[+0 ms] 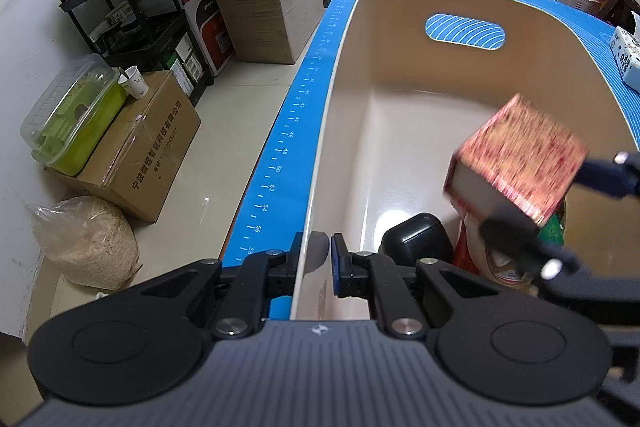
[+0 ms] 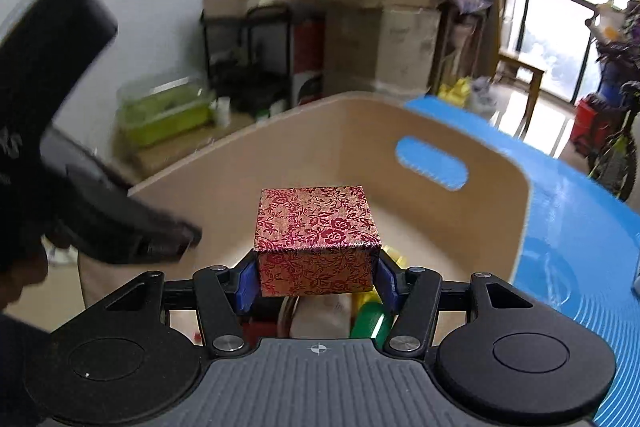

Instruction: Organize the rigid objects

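Pinched between the right gripper's (image 2: 316, 277) fingers, the floral box (image 2: 316, 239) hangs over the beige bin (image 1: 340, 99) whose rim the left gripper (image 1: 316, 267) clamps, so placing seems underway; next needs lowering, then releasing.

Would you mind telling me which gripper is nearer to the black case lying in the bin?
Left. The left gripper is clamped on the bin wall just beside the black case; the right gripper holds the floral box above, further off.

Bare bin floor (image 1: 400, 155) ahead of the right gripper's fingers (image 2: 386, 277), black case (image 1: 414, 235) and clutter beneath them, left gripper (image 1: 316, 267) clamping the wall alongside.
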Available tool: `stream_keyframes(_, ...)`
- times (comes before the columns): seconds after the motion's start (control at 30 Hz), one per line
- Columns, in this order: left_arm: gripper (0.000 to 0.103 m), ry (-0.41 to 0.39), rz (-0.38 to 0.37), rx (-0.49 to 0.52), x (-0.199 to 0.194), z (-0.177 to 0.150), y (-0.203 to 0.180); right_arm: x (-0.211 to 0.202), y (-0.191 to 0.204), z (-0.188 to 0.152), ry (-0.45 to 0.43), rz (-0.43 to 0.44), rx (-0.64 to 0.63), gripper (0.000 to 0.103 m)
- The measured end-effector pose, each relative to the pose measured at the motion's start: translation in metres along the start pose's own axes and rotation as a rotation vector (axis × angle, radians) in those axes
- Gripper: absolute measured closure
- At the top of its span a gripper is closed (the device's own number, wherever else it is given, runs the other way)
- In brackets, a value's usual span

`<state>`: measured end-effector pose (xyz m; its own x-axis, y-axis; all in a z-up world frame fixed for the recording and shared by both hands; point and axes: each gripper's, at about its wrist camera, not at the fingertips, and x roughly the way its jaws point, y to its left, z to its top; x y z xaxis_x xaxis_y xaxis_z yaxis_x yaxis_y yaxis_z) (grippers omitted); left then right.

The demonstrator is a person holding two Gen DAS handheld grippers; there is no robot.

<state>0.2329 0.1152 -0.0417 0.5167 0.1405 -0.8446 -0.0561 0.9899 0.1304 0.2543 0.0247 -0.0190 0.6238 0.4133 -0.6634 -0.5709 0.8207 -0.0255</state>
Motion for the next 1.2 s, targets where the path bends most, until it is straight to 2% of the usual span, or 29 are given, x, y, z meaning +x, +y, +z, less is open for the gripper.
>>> stream_keyframes(0.13,0.089,0.000,0.002,-0.002,0.000,-0.001,-0.002,0.002,-0.002,-0.001,0.021,0.009,0.021,0.041)
stream_keyframes(0.23,0.089,0.001,0.003,-0.003,-0.001,-0.001,-0.003,0.002,-0.008,0.003,0.025,0.011,0.041,0.034)
stream_keyframes(0.47,0.086,-0.012,0.009,-0.007,-0.007,0.000,0.002,-0.020,-0.024,0.011,-0.038,0.018,0.101,0.018)
stream_keyframes(0.6,0.084,-0.051,0.022,-0.013,-0.019,0.001,0.002,-0.035,-0.032,0.013,-0.071,-0.001,0.144,0.014)
stream_keyframes(0.63,0.077,-0.065,0.018,-0.017,-0.024,0.002,0.002,-0.039,-0.034,0.013,-0.076,-0.011,0.157,0.013)
stream_keyframes(0.67,0.057,-0.077,0.016,-0.021,-0.028,0.003,0.002,-0.044,-0.037,0.012,-0.085,-0.022,0.177,0.011)
stream_keyframes(0.7,0.047,-0.092,0.016,-0.023,-0.032,0.004,0.001,-0.048,-0.040,0.012,-0.094,-0.028,0.197,0.010)
stream_keyframes(0.73,0.032,-0.109,0.019,-0.025,-0.037,0.005,0.000,-0.052,-0.043,0.013,-0.101,-0.035,0.220,0.009)
stream_keyframes(0.77,0.028,-0.122,0.022,-0.025,-0.041,0.006,-0.001,-0.056,-0.046,0.012,-0.108,-0.048,0.247,0.007)
stream_keyframes(0.9,0.027,-0.166,0.009,-0.023,-0.061,0.010,-0.006,-0.076,-0.053,0.007,-0.133,-0.115,0.314,0.004)
stream_keyframes(0.97,0.023,-0.193,0.004,-0.012,-0.074,0.008,-0.011,-0.088,-0.055,0.003,-0.138,-0.153,0.335,0.002)
stream_keyframes(1.2,0.021,-0.264,-0.016,0.018,-0.118,-0.002,-0.023,-0.139,-0.055,-0.007,-0.157,-0.259,0.397,0.002)
